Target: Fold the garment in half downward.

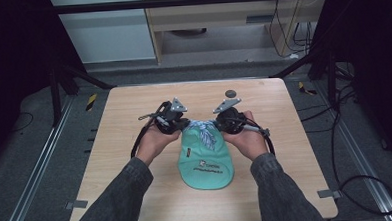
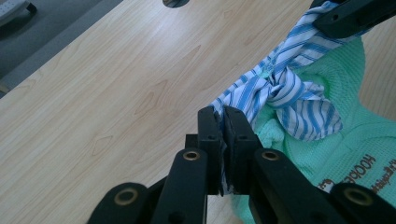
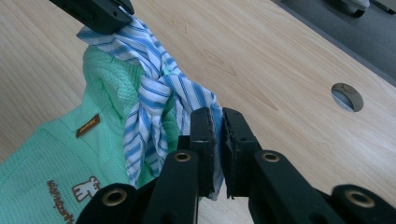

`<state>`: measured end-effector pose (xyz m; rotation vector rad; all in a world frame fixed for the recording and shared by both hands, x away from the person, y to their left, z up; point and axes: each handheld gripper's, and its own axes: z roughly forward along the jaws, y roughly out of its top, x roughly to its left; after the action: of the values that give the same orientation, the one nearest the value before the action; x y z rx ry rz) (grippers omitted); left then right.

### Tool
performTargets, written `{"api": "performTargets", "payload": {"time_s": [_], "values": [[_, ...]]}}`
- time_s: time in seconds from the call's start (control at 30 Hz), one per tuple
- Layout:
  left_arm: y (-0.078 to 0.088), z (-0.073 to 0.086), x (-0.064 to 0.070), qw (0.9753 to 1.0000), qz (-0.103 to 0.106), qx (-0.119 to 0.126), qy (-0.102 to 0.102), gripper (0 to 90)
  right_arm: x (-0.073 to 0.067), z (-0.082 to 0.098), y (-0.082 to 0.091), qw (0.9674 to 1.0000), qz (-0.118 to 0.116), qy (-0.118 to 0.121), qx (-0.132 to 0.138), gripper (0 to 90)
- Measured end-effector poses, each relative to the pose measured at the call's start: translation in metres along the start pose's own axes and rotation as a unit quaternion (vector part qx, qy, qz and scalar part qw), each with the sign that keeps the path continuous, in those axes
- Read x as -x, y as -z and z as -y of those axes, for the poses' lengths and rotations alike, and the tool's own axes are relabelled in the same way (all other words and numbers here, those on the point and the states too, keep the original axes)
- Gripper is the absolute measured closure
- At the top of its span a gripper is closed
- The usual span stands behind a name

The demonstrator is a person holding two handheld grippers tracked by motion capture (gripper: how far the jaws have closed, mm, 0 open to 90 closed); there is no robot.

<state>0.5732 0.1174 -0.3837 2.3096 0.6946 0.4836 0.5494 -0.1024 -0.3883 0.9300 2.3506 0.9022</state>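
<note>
A mint-green knitted garment [image 1: 206,162] with a small printed logo lies flat on the wooden table [image 1: 129,118]. A blue-and-white striped fabric tie [image 1: 205,130] is knotted at its far end. My left gripper [image 1: 183,125] is shut on the tie's left end, my right gripper [image 1: 219,123] on its right end. In the left gripper view the jaws [image 2: 222,112] pinch striped cloth, with the knot [image 2: 299,102] and green knit [image 2: 341,144] beyond and the other gripper [image 2: 348,16] at the top right. In the right gripper view the jaws [image 3: 217,114] clamp the striped tie [image 3: 149,88] beside the green garment [image 3: 42,158].
A round grey cable hole [image 1: 231,93] sits near the table's far edge, behind the grippers. Bare wood extends left, right and toward the near edge. Black frame legs and cables stand on the floor around the table.
</note>
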Motion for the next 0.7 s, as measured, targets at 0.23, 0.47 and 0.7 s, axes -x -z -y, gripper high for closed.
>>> {"api": "performTargets", "payload": {"time_s": [0.23,0.47,0.7], "values": [[0.003,-0.009,-0.004,1.0000,-0.006,0.004,-0.005,86.7,0.005,-0.005,0.001,1.0000,0.008,0.001,0.005,83.6],[0.003,-0.015,-0.005,0.9999,-0.012,0.004,-0.011,86.7,0.009,-0.010,0.002,0.9999,0.012,0.002,0.004,83.6],[0.000,-0.022,-0.010,0.9996,-0.025,0.004,-0.014,86.7,0.015,-0.016,-0.004,0.9997,0.023,-0.002,0.009,83.5]]}}
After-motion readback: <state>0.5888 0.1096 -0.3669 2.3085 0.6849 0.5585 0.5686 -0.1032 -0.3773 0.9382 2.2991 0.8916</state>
